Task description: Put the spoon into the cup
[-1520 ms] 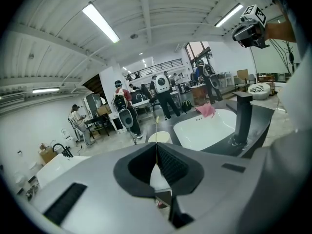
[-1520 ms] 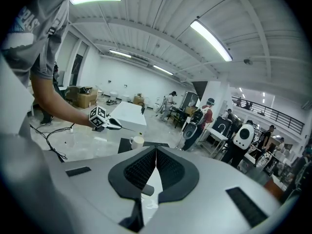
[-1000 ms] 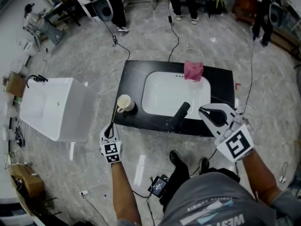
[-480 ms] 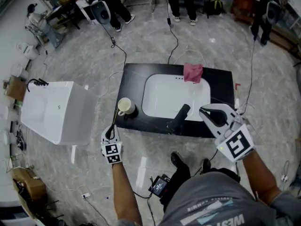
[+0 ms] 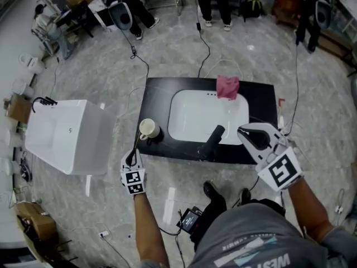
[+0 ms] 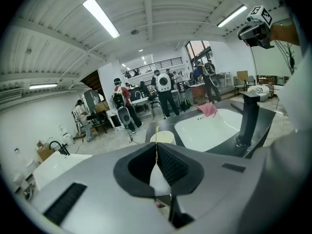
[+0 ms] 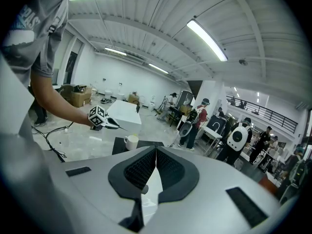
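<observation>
A cream cup (image 5: 147, 128) stands on the front left corner of the black counter (image 5: 262, 102). My left gripper (image 5: 133, 154) hovers just in front of that corner, shut on a thin spoon (image 5: 135, 145) whose free end points at the cup. In the left gripper view the spoon (image 6: 156, 139) shows edge-on between the closed pads, with the cup (image 6: 165, 137) right behind it. My right gripper (image 5: 241, 130) is shut with nothing in it, hanging over the counter's front right part. The right gripper view catches the left gripper (image 7: 100, 118), the spoon (image 7: 117, 126) and the cup (image 7: 130, 142).
A white sink basin (image 5: 206, 113) fills the middle of the counter, with a black faucet (image 5: 212, 141) at its front edge and a pink cloth (image 5: 227, 86) at the back. A white tub (image 5: 61, 130) stands to the left. Cables cross the floor; people stand at the far side.
</observation>
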